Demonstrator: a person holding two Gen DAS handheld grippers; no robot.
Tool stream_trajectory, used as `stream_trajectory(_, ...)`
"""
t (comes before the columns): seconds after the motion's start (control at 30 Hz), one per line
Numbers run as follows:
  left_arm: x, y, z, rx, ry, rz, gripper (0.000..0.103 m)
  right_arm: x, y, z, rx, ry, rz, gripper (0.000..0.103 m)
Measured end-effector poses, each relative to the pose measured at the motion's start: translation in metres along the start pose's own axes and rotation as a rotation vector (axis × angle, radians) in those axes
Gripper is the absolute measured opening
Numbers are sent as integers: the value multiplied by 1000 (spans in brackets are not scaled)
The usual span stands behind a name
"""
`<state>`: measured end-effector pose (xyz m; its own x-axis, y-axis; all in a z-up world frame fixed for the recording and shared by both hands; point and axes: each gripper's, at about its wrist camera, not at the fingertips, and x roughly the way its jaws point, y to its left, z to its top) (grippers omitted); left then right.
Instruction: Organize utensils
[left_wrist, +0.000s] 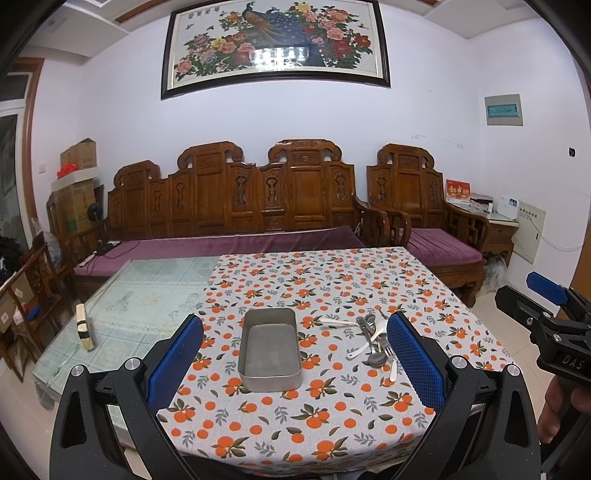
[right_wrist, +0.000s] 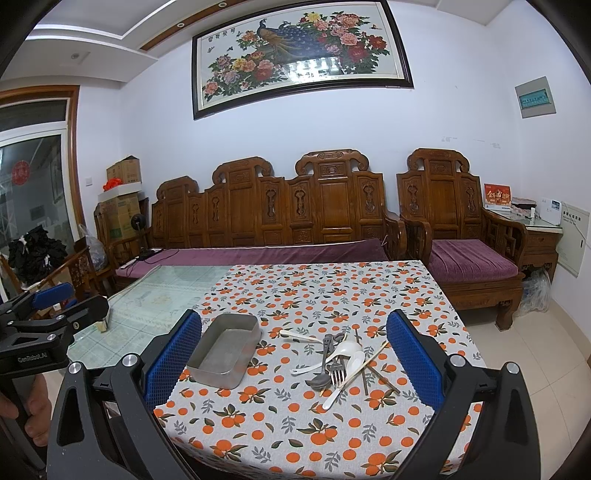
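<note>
I hold both grippers above the near edge of the table, neither touching anything. The left gripper (left_wrist: 295, 354) has its jaws wide apart and empty; between its blue pads I see the tin (left_wrist: 270, 352) straight ahead. The right gripper (right_wrist: 293, 356) is also spread wide with nothing in it, and it faces the utensil pile (right_wrist: 341, 363).

The tin is a bare metal tray, empty, sitting on the orange-print cloth (right_wrist: 332, 295) toward the cloth's left edge and nearer the table's front than its back. The utensils lie just right of it, apart from the tin, in one tangled heap: a fork (right_wrist: 337, 371), a metal spoon (right_wrist: 319, 380), white spoons (right_wrist: 347, 350) and chopsticks (right_wrist: 369, 363) crossing over one another. One white handle (right_wrist: 295, 335) points left toward the tin.

The cloth covers the right part of the table; the left part is bare glass (left_wrist: 147, 288), with a small block (left_wrist: 84, 326) standing near its left edge.
</note>
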<state>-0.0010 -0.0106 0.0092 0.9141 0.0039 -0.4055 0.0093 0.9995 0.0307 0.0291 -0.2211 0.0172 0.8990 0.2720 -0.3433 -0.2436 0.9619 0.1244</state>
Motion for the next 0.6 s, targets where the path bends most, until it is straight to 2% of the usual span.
stream_trajectory(0.6, 3, -3, 0, 0, -2, 0, 97, -1, 0, 0, 0, 0, 0, 100)
